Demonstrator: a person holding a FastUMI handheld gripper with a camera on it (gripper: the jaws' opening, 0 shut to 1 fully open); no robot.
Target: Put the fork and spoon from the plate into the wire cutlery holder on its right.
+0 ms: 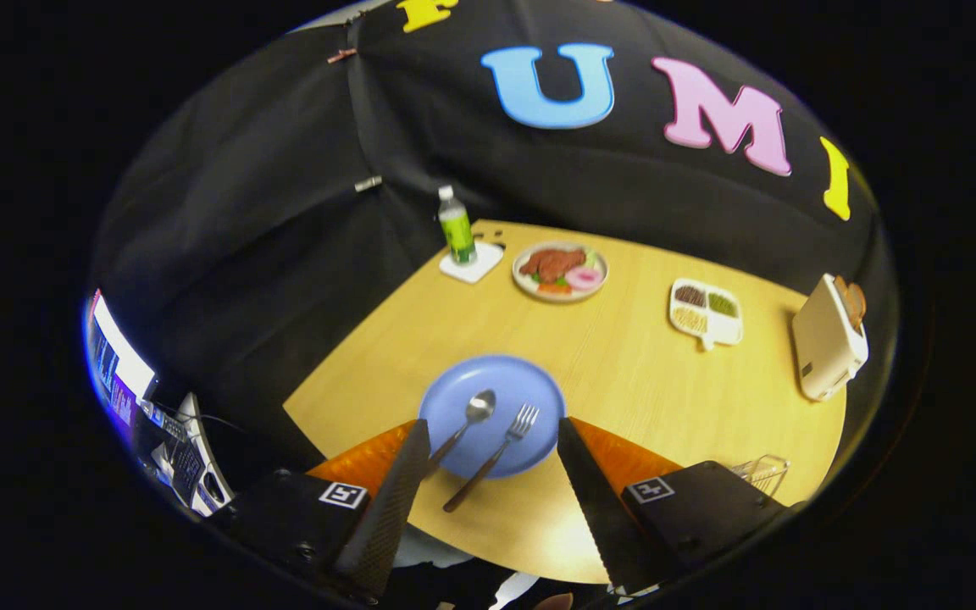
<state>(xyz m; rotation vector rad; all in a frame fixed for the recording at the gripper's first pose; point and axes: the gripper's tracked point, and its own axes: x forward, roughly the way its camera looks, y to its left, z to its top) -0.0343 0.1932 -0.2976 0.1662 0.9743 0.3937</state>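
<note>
Wooden table (pixel 623 381), near edge: blue plate (pixel 492 398) carrying spoon (pixel 475 413) and fork (pixel 501 449), fork handle overhanging the rim; spoon handle partly hidden by a finger. Gripper (pixel 492 440) fingers apart, holding nothing. Wire cutlery holder (pixel 763 470) at right edge, mostly hidden behind gripper body

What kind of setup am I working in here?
Probably a staged dining table in a recording booth: a wooden table against black cloth, set with a plate of food, a toaster and a blue plate. The hand-held gripper hangs open above the blue plate.
</note>
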